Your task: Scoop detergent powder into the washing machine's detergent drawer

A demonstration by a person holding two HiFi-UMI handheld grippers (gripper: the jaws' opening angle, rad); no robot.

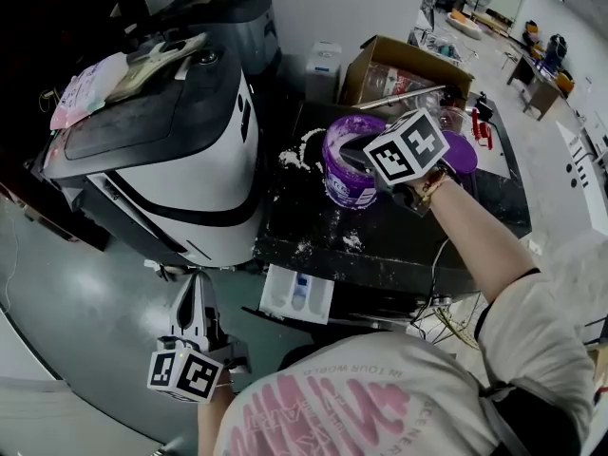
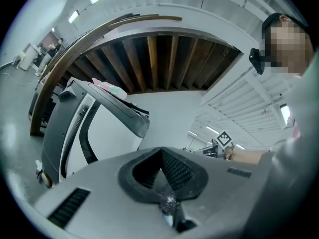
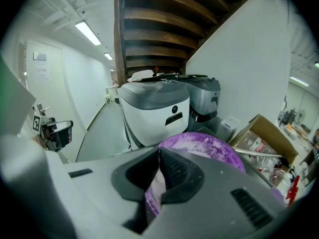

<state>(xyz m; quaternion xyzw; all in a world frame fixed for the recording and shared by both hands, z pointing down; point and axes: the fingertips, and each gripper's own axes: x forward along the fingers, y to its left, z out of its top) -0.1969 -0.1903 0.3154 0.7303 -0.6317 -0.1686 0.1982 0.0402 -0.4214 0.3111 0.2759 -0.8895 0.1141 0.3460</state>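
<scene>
Nearest me, my left gripper hangs low over the grey floor, its jaws pressed together with a few white specks on them. Just beyond it the white detergent drawer sticks out from under the dark bench, one blue compartment showing. On the bench, white powder lies scattered along the left edge. Past that stands the open purple tub of detergent, and my right gripper sits tilted down over its rim. Its jaws are closed on a thin pale strip that runs down into the tub. A purple lid lies just right of the tub. Left of the bench is the white and grey washing machine, and behind the tub an open cardboard box
</scene>
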